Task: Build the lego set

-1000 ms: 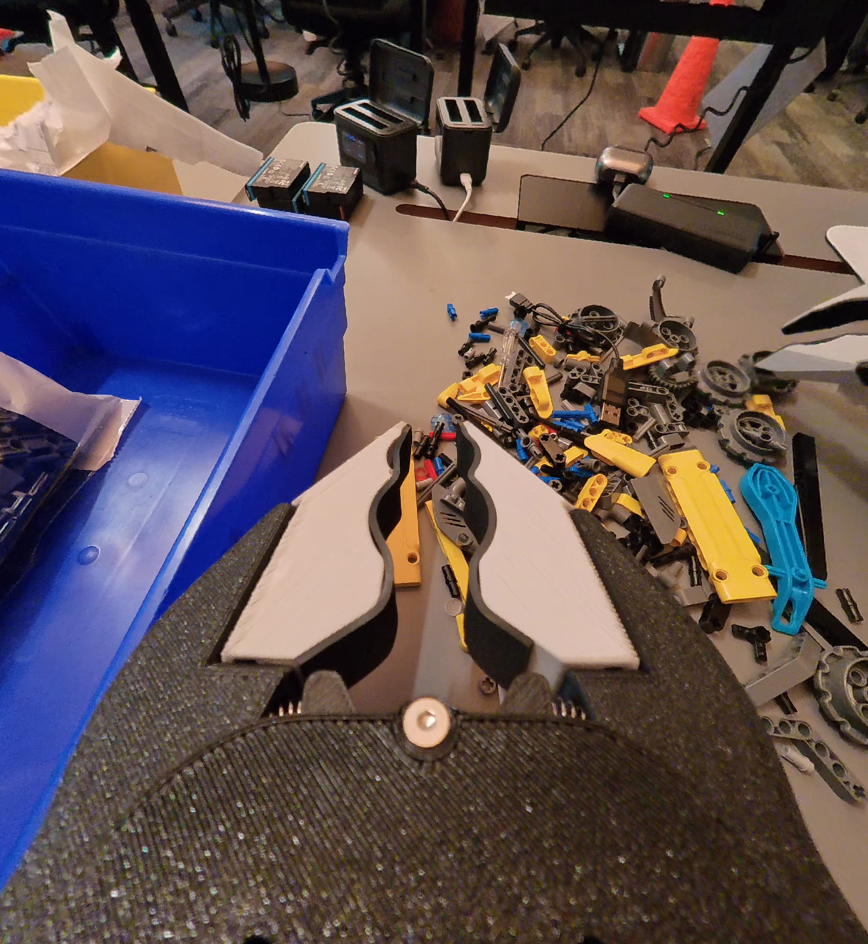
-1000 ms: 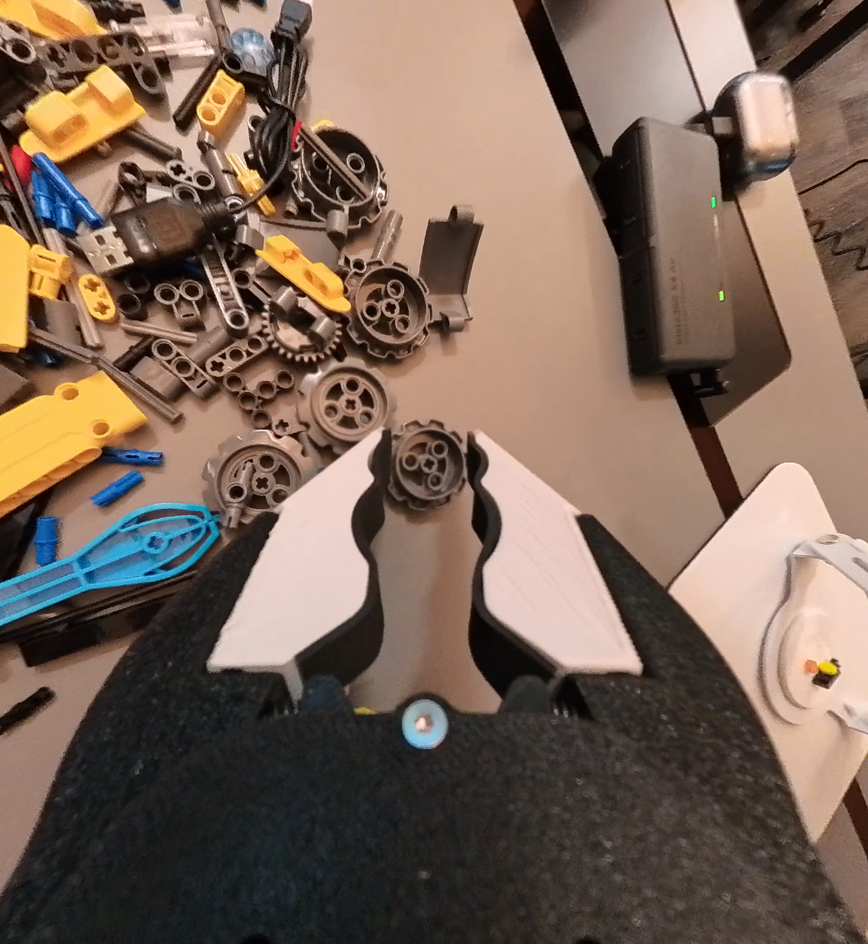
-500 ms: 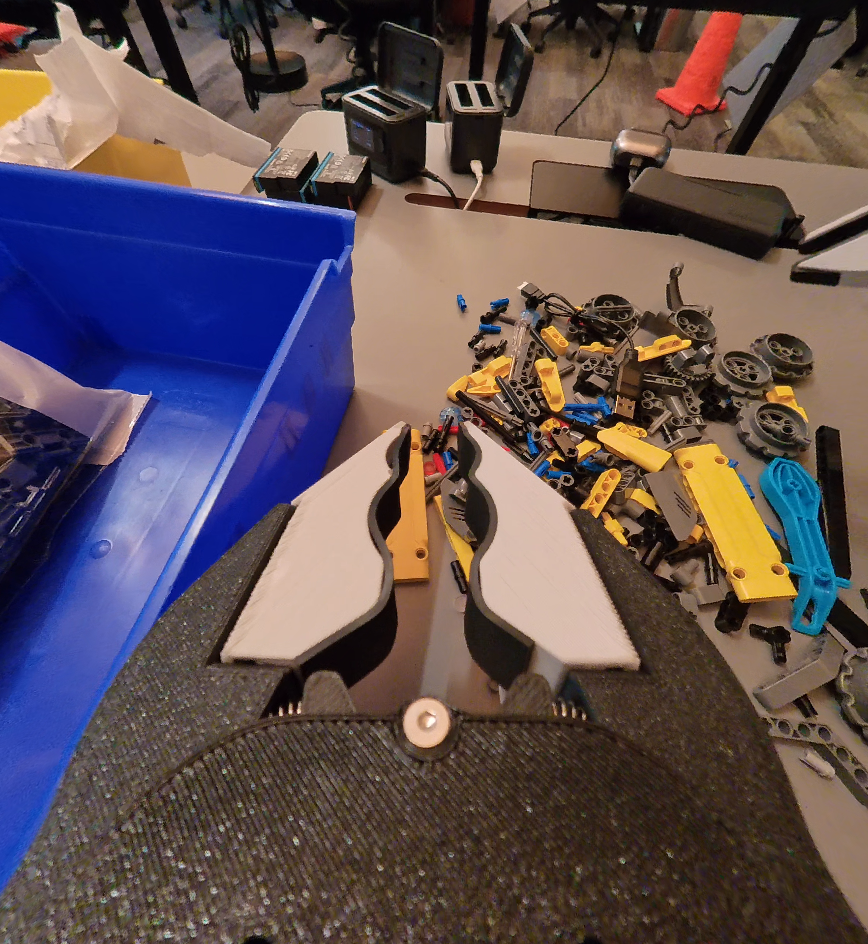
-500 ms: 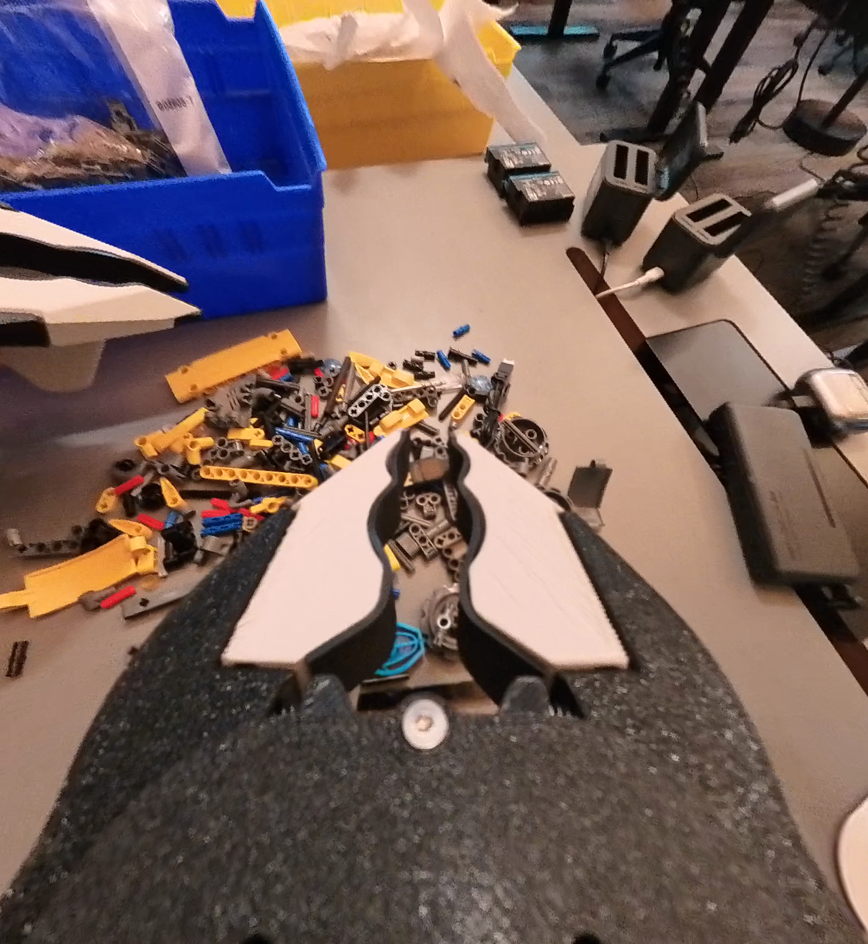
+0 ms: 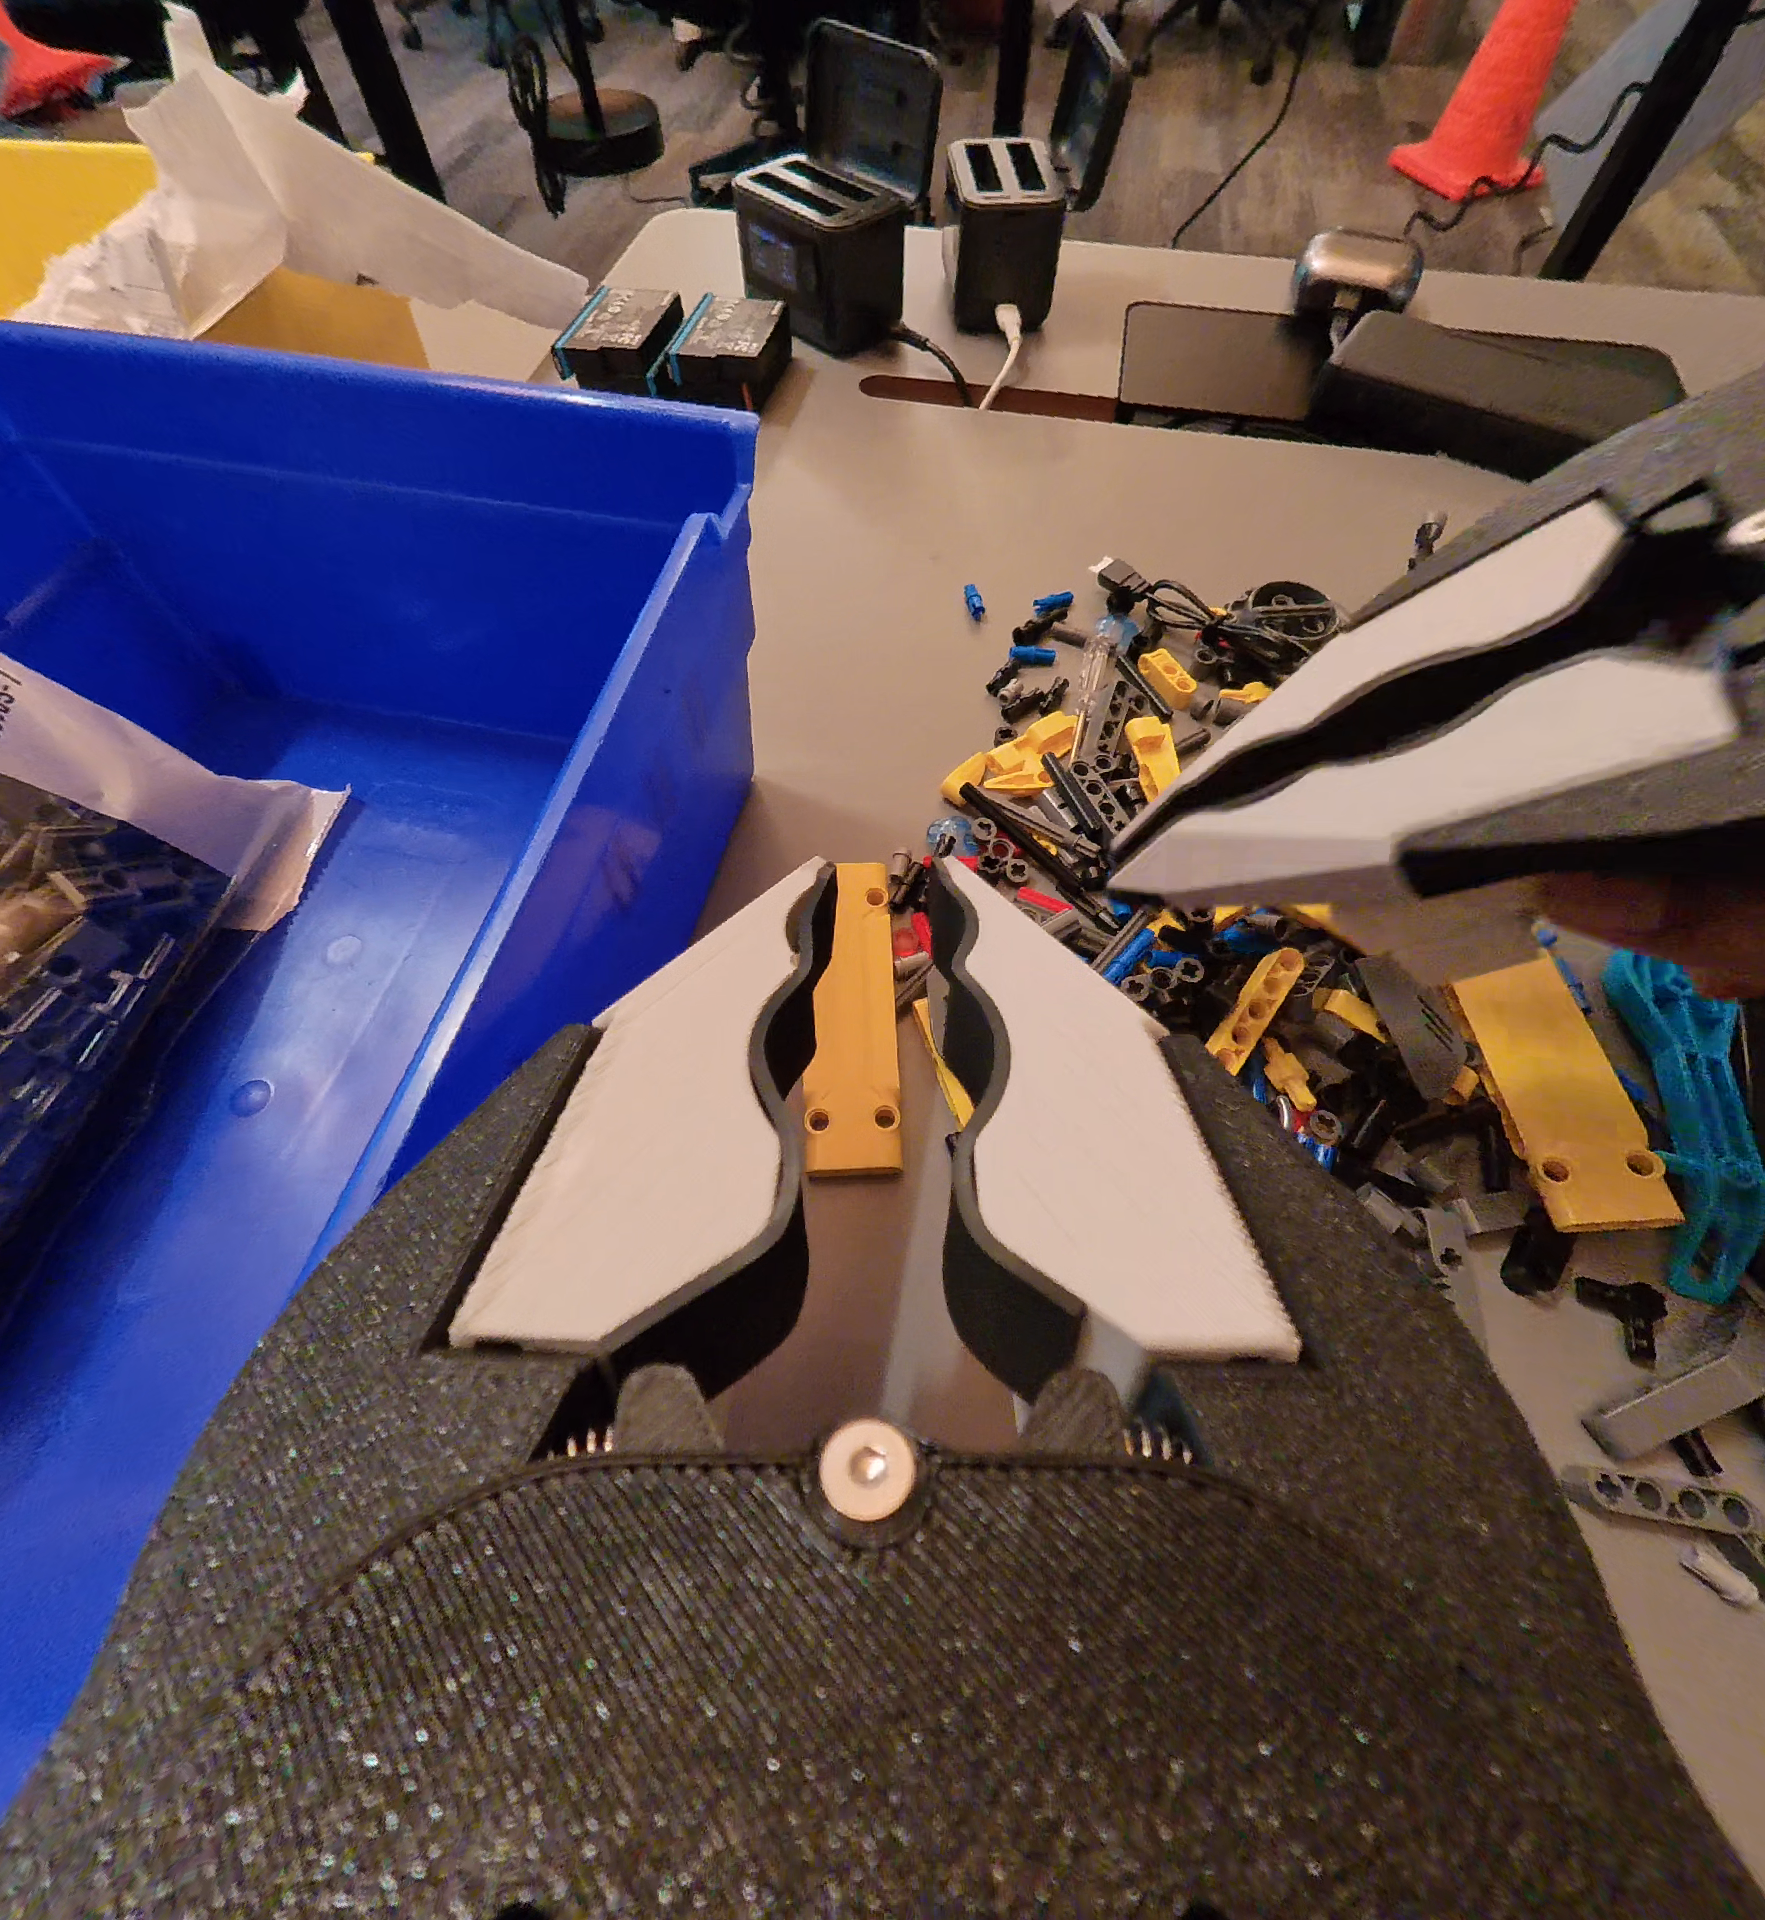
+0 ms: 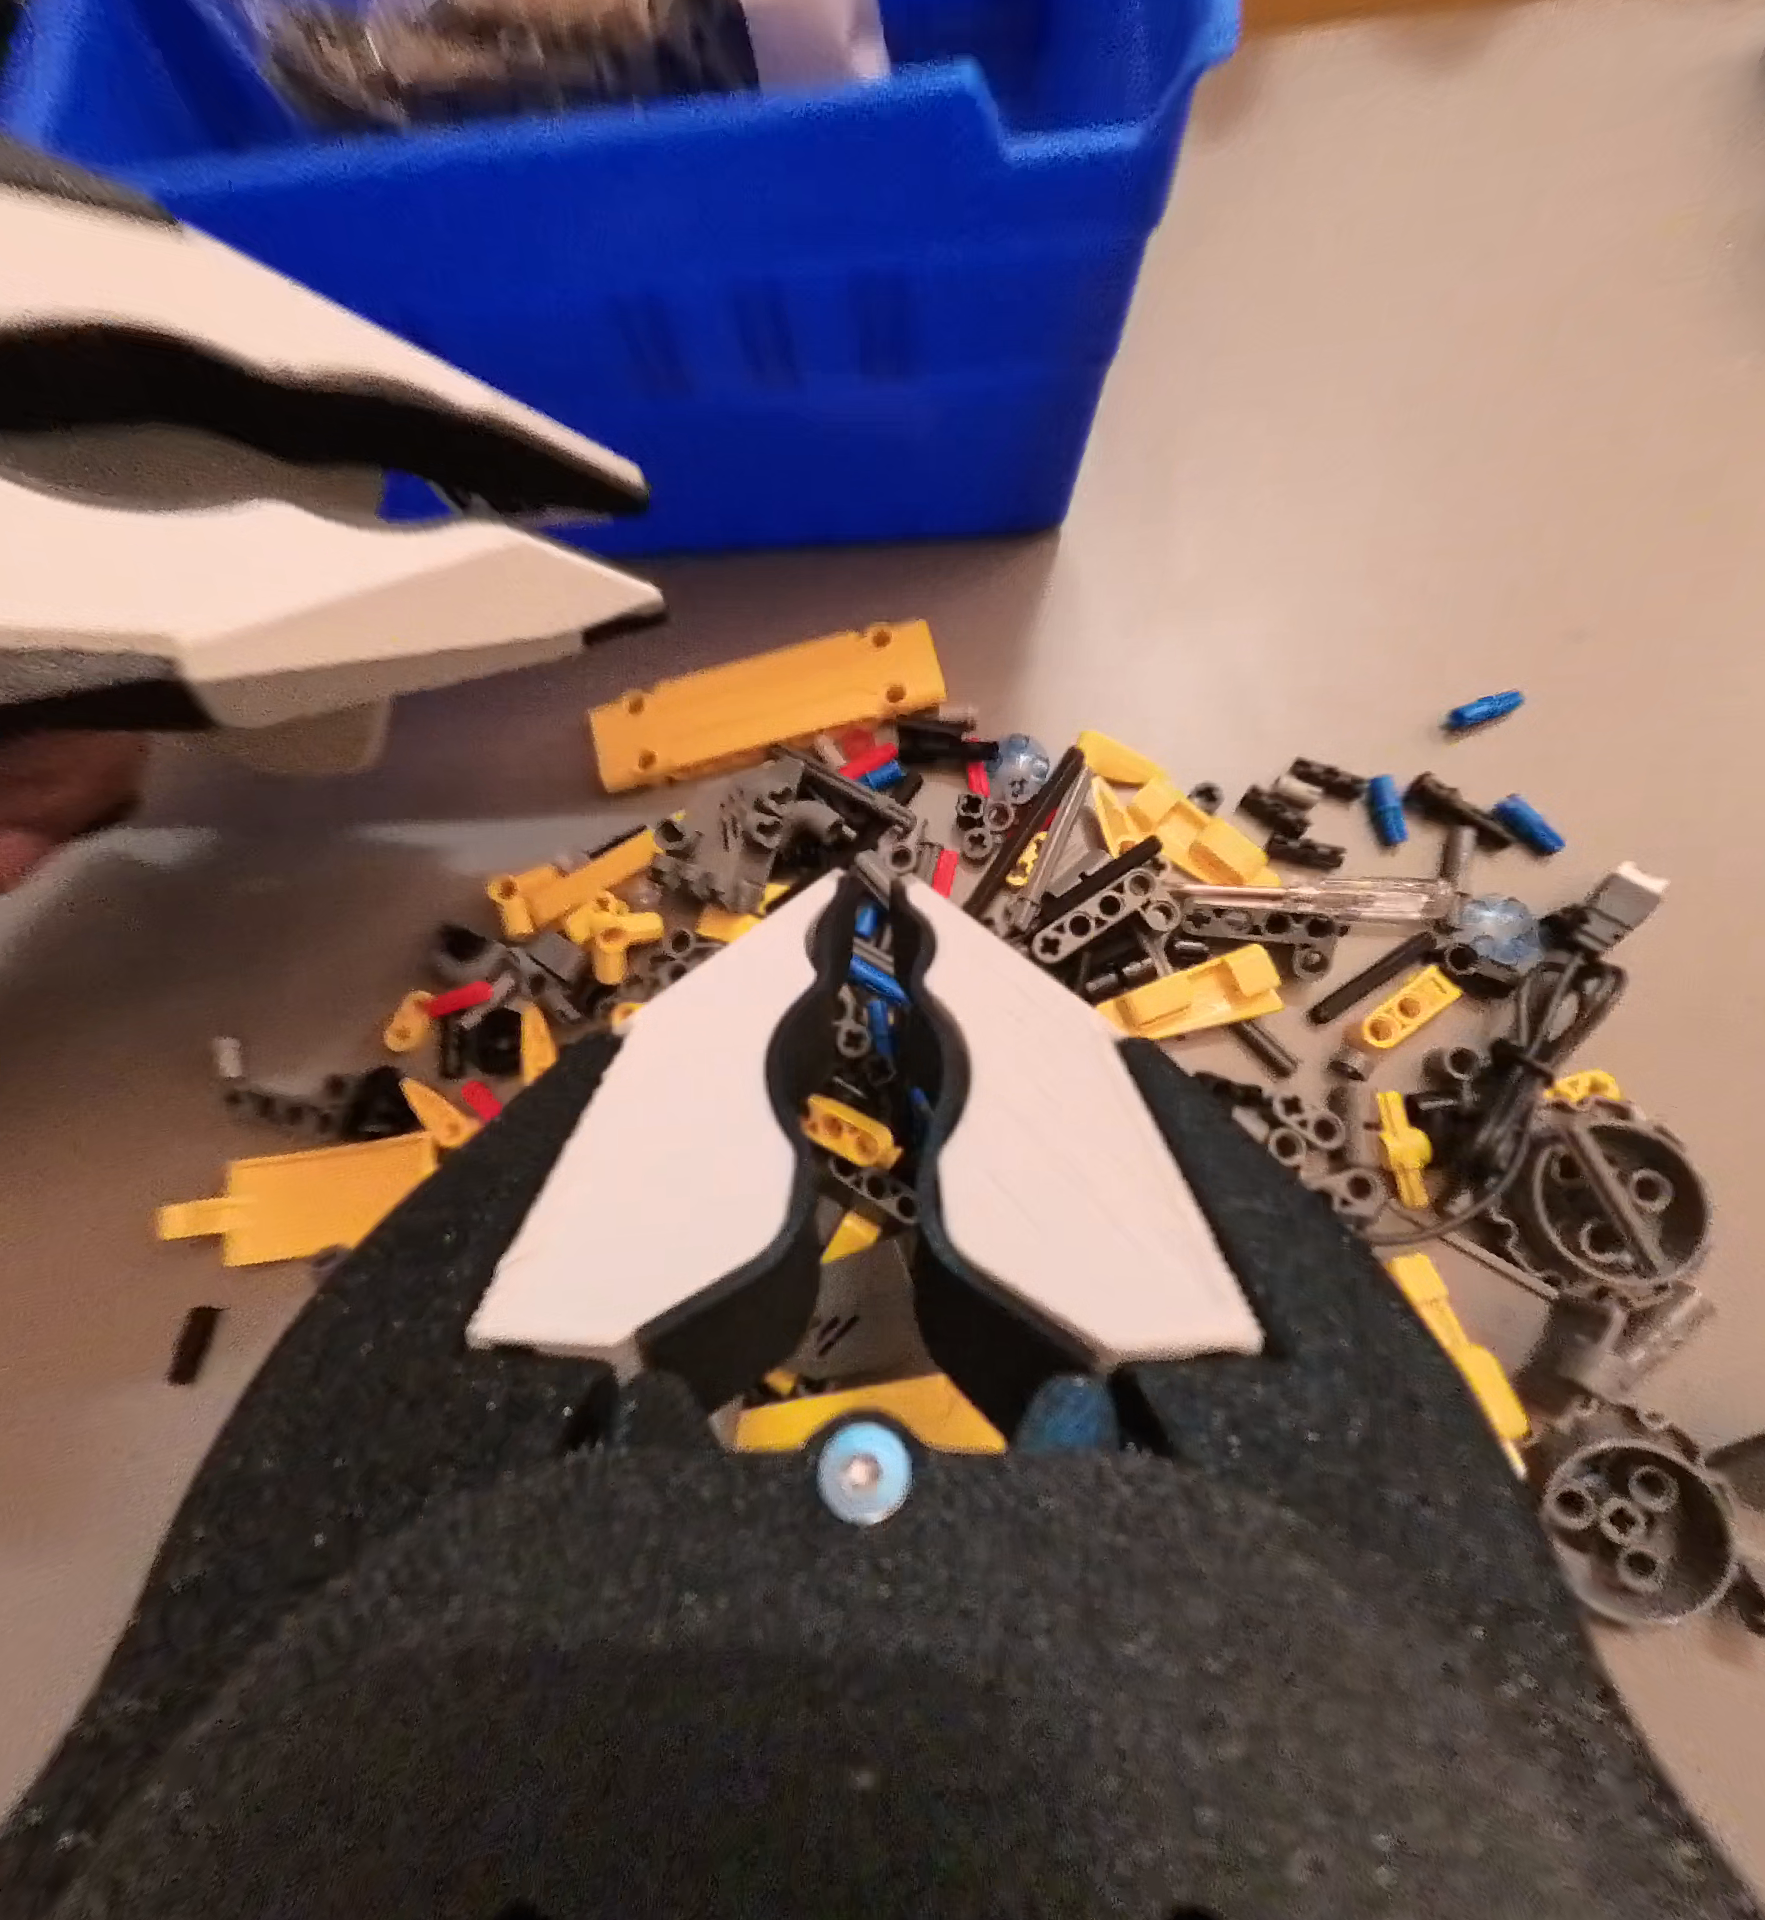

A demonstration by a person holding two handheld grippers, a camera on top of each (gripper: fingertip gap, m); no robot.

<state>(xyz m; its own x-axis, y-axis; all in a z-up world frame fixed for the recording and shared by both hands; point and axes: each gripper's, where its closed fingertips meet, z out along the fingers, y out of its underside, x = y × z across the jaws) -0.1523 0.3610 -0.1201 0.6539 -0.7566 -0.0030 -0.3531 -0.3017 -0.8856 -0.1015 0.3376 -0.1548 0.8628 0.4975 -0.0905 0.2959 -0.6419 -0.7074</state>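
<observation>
A pile of small plastic building pieces, yellow, grey, black, blue and red, lies on the grey table. My left gripper is open and empty, low over a flat yellow panel at the pile's near-left edge, beside the blue bin. My right gripper reaches in from the right with its tips close to the left gripper's. In the right wrist view the right gripper is over the pile with its tips almost together and nothing visibly between them. The left gripper and the yellow panel show there too.
The blue bin holds a clear bag of parts. Behind it are a yellow bin with white paper, two black battery packs, chargers and a black power brick. Grey wheels and a cyan piece lie at the pile's right. The left gripper's tips are roughly 7 cm from the right gripper's. The cyan piece is about 15 cm from my right fingertips.
My right gripper left the grey wheels, rose, swung over the pile toward the left gripper and narrowed its fingers. My left gripper shifted slightly, so the yellow panel lies between its fingers.
</observation>
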